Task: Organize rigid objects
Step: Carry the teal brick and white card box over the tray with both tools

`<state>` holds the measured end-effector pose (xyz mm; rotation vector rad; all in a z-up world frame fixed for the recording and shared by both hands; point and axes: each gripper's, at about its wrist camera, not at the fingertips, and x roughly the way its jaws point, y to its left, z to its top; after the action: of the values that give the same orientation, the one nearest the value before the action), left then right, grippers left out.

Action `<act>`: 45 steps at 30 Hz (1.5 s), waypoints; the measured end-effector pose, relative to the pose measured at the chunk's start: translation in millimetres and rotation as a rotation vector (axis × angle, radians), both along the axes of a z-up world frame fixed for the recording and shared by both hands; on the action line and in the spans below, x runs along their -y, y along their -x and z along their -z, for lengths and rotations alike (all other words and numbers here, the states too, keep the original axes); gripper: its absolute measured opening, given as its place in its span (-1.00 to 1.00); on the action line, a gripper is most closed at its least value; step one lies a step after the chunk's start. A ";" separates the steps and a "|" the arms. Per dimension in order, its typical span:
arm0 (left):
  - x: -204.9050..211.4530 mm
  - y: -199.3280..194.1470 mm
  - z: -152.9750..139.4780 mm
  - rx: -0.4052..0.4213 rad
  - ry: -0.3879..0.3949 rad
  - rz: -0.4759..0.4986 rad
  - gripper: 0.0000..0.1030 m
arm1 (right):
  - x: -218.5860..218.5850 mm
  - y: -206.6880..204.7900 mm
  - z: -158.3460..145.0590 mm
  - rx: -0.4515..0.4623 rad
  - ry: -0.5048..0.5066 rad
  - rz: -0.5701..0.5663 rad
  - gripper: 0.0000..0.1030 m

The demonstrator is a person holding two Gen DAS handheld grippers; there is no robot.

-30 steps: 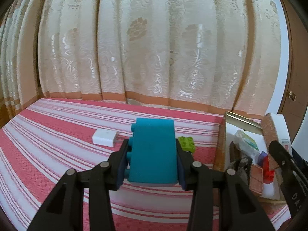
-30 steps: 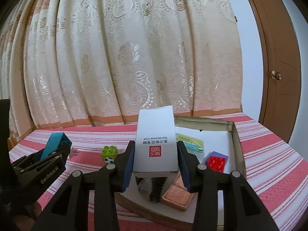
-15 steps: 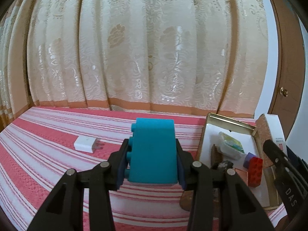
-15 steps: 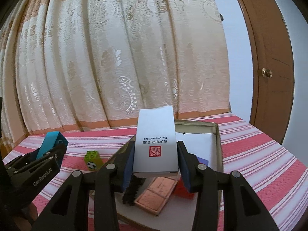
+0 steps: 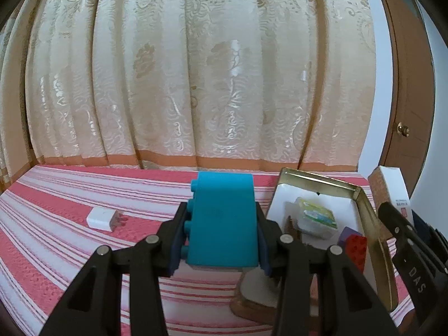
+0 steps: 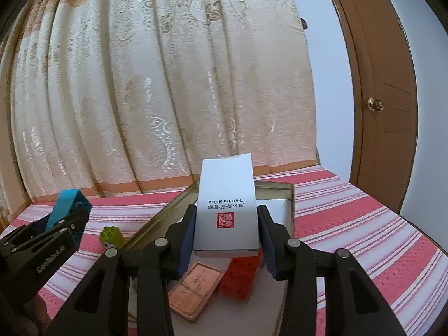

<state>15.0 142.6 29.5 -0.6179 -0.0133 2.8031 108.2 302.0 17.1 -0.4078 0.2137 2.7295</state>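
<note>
Left wrist view: left gripper (image 5: 222, 233) pinching teal block (image 5: 222, 221) at frame centre, above striped cloth (image 5: 56, 240). White charger (image 5: 103, 219) on cloth, left of centre. Gold tin (image 5: 375, 240) at right holds wrapped packet (image 5: 316, 215), red brick (image 5: 356, 247).

Right wrist view: right gripper (image 6: 226, 238) clamping white box (image 6: 226, 207) over tin interior, bottom centre. Beneath: pink tile (image 6: 196, 285), possibly a compact. Green brick (image 6: 112, 235) on cloth, lower left.
</note>
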 end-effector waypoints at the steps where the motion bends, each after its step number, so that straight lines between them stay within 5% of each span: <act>1: -2.0 -0.3 -0.2 -0.002 0.000 0.002 -0.18 | -3.4 -0.1 -0.1 0.001 0.001 0.007 -0.13; 45: -82.2 19.4 20.3 0.105 0.082 0.124 -0.18 | -57.2 31.4 10.4 0.138 -0.018 0.016 -0.12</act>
<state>-4.4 224.8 9.2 -0.7574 0.1163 2.6604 76.7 359.2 6.7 -0.5842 0.1540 2.6722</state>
